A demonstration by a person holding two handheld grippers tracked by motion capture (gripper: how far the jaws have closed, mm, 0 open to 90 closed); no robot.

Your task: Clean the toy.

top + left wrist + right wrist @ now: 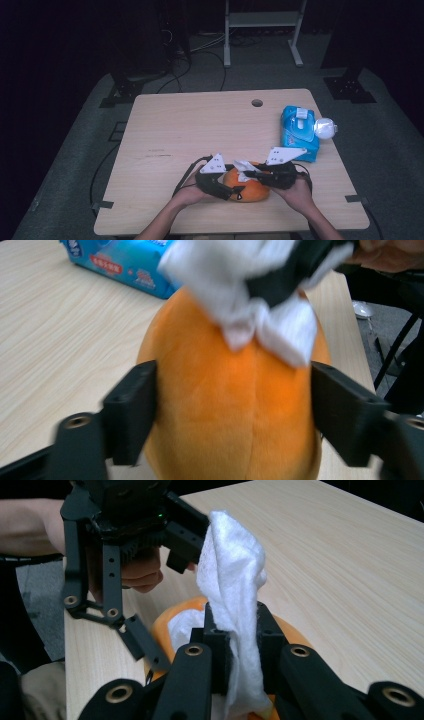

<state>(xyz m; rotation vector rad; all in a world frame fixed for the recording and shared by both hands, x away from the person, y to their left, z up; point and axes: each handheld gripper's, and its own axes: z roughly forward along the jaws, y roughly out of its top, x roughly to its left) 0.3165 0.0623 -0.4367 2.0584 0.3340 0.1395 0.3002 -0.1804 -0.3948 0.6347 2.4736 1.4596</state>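
Pale wood tabletop (190, 130) fills the scene, dark floor around it. Near the 6 o'clock edge lies an orange plush toy (248, 189), resting on the wood. The left gripper (232, 410) comes from 7 o'clock, its jaws set against both flanks of the toy, grasping it. The right gripper (240, 652) comes from 5 o'clock, its jaws clenched on a white wipe (232, 595) pressed to the toy's top. Farther off, toward 2 o'clock, a blue wipes pack (299, 131) lies flat, with a small white ball-like object (325, 128) just beside it.
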